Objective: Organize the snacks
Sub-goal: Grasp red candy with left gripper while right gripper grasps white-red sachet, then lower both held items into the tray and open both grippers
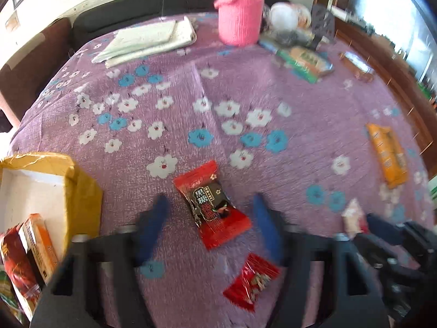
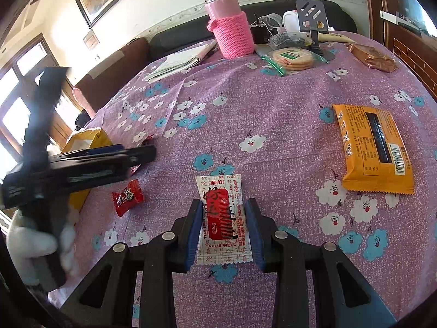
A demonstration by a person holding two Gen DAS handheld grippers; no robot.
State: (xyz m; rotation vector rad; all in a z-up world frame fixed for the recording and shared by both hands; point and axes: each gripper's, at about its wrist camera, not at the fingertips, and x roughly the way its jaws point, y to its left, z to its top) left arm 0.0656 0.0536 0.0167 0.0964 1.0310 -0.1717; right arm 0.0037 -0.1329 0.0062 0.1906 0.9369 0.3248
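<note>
Yellow cardboard marks the far left: an open box (image 1: pixel 35 180) at the counter's (image 1: pixel 300 114) edge, already holding a few upright packets (image 1: pixel 30 248). Just right of it, the left tongs (image 1: pixel 210 218) hang wide open and empty over a red-and-black brown-sugar candy packet (image 1: pixel 213 207), which lies flat on the purple flowered cloth between the blue pads without touching either. A smaller red candy (image 1: pixel 251 281) lies just nearer, under the tongs' frame.

Further right, the right tongs (image 2: pixel 224 229) are partly closed around a white-and-red sachet (image 2: pixel 222 218); the pads sit at or just beside its long edges, and I cannot tell whether they are pressing it yet. It rests flat on the cloth.

All of these wrappers look light, thin and crinkly, likely slippery film around a small firm centre. A pinch across the padded middle should hold better than the crimped ends, which would probably fold or slide out.

To the right lies a bigger orange biscuit pack (image 2: pixel 374 147), well apart. Along the back stand a pink knit-sleeved flask (image 2: pixel 229 24), folded papers (image 2: pixel 180 63), a bag of round crackers (image 2: pixel 293 58) and a brown pouch (image 2: pixel 372 57). Nothing blocks either grasp; the main risk, I judge, is the two tools crowding each other on the way to the box.
</note>
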